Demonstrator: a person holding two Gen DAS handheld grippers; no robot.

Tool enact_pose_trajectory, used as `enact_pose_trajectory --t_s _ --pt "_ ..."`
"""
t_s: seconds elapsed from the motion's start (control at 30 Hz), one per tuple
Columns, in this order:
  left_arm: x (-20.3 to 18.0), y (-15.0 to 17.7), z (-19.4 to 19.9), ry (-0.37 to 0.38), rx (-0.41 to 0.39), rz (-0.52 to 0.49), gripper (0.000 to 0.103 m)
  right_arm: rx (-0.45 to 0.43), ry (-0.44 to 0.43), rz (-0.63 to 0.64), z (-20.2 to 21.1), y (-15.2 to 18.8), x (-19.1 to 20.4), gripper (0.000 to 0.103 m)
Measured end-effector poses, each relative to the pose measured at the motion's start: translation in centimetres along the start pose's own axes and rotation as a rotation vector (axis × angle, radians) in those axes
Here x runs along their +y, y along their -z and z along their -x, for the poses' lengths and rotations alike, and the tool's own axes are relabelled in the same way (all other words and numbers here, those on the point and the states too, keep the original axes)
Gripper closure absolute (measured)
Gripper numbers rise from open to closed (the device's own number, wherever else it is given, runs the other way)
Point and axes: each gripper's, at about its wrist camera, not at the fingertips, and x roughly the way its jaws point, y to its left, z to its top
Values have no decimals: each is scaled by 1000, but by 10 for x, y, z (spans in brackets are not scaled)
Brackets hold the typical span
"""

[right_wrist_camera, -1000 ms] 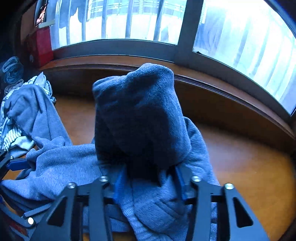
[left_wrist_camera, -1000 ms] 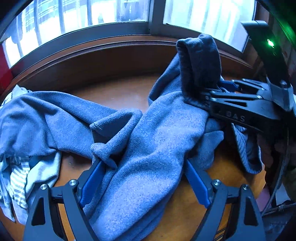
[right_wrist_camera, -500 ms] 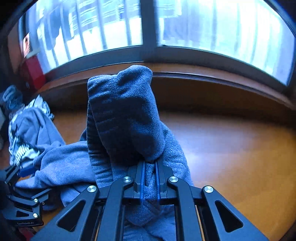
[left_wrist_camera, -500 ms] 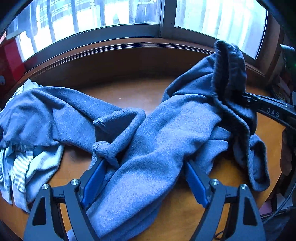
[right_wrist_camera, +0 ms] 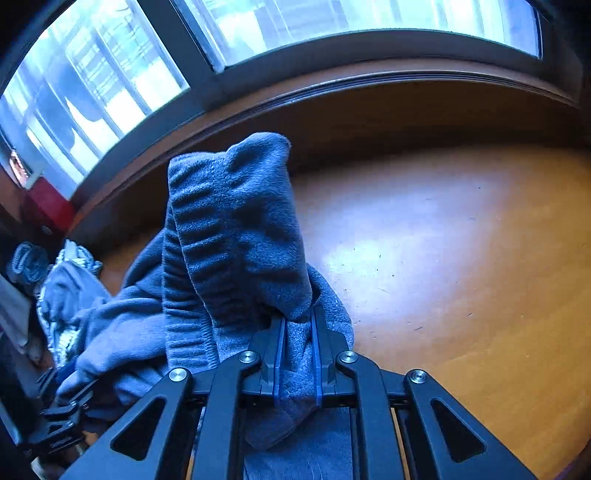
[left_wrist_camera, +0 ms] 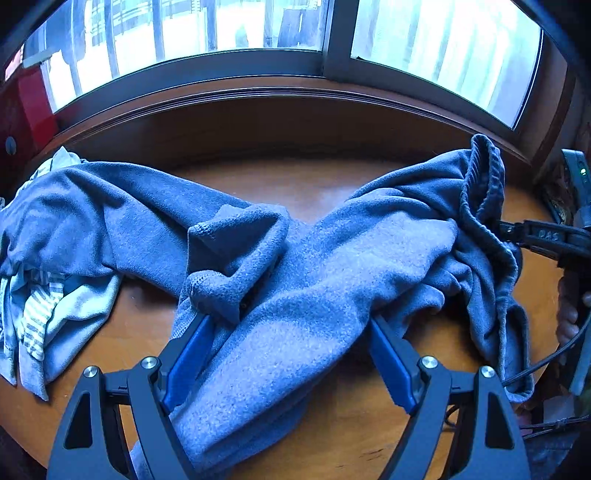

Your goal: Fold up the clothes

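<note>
A blue fleece garment (left_wrist_camera: 295, 295) with a ribbed elastic band sprawls across the wooden table (left_wrist_camera: 295, 181). In the left wrist view my left gripper (left_wrist_camera: 290, 321) stands wide open, with a thick bunch of the fleece lying between its fingers and a folded cuff at the left fingertip. My right gripper (right_wrist_camera: 297, 317) pinches the ribbed band end of the garment (right_wrist_camera: 236, 229), which stands up in a hump above its fingers. Its jaws are opening slightly, but the fabric still fills the gap and the pads press on it. The right gripper (left_wrist_camera: 546, 236) also shows at the right edge.
A pile of pale striped cloth (left_wrist_camera: 40, 306) lies at the table's left end, partly under the garment. A dark sill and window (left_wrist_camera: 258, 22) run along the back. A red object (left_wrist_camera: 33, 103) stands far left. A hand (left_wrist_camera: 569, 317) and cables are at right.
The right gripper's jaws closed from a wider stance onto the band, then carried it to the right, away from the left gripper, drawing the garment out. The left gripper hardly shifted.
</note>
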Motion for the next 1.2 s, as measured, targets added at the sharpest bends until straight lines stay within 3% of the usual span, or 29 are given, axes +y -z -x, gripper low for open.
enact_pose_trajectory --t_s 0.07,0.13,0.2,0.33,0.53,0.8,0.87,0.9,1.03,1.07,1.13,1.2 --pt "-2 -1 -1 -5 0 -3 20 -44 31 45 17 0 8 74" --pt "-1 -7 -8 -10 1 2 20 -91 63 85 32 0 15 44" --pt "2 -9 -11 -11 4 10 20 -149 61 132 48 2 27 38" --pt "4 -15 -20 -17 10 15 20 -127 16 234 50 17 51 35" --pt "1 -23 -35 -34 22 -2 20 -16 76 320 1 31 65 35" --pt "-11 -18 -45 -35 5 21 19 48 140 347 -38 29 67 35" --pt "-17 -19 -47 -38 -2 27 19 49 137 338 -40 27 65 36" --pt "-16 -22 -50 -35 -2 28 19 44 134 330 -40 26 64 41" --pt "-16 -27 -54 -18 -1 48 24 31 104 303 -35 21 52 70" --pt "-18 -26 -53 -14 -1 56 27 24 91 288 -31 20 46 72" --pt "-20 -32 -53 -1 -5 70 46 10 57 250 -23 16 37 83" --pt "-24 -41 -45 26 -20 75 58 -8 14 202 -11 10 27 88"
